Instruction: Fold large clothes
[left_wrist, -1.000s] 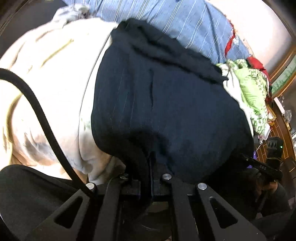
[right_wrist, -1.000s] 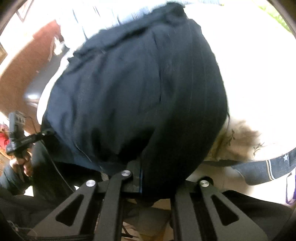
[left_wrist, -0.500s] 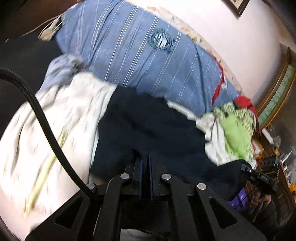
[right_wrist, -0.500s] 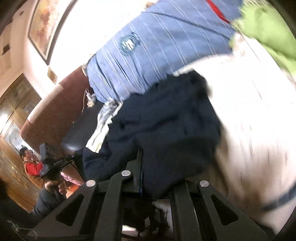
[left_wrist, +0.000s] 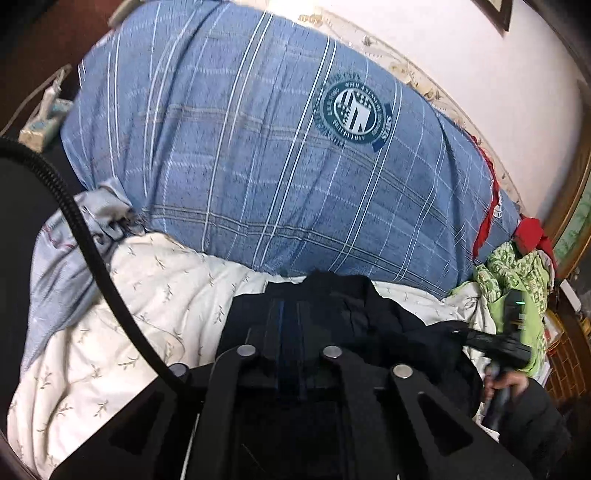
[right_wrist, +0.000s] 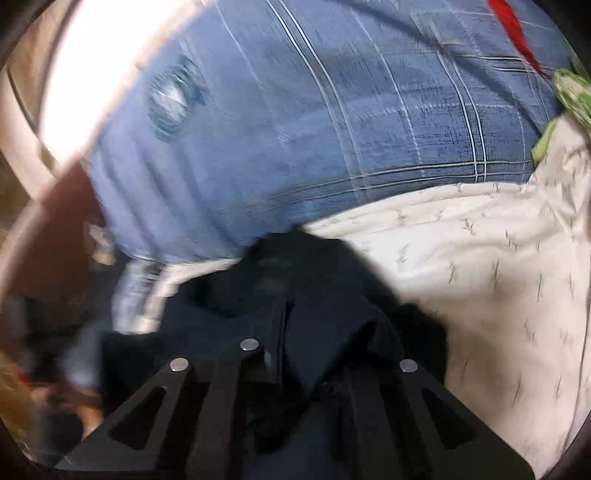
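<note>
Largest in front of me is the blue plaid quilt with a round crest print, a bulging woven mass with thin white lines; it fills the upper half of both wrist views, though the right view is smeared. Below it lies the cream bedspread with small leaf sprigs, soft and rumpled, its folds running under the quilt's edge. On that bedspread sits the dark navy garment, a matte, limp cloth bunched into a low heap with a raised fold at its far edge. At the right edge I see a crumpled green patterned cloth, crinkled, with a red cloth above it. My left gripper has its jaws pressed together with navy fabric pinched between them. My right gripper is likewise closed tight on a fold of the same garment.
</note>
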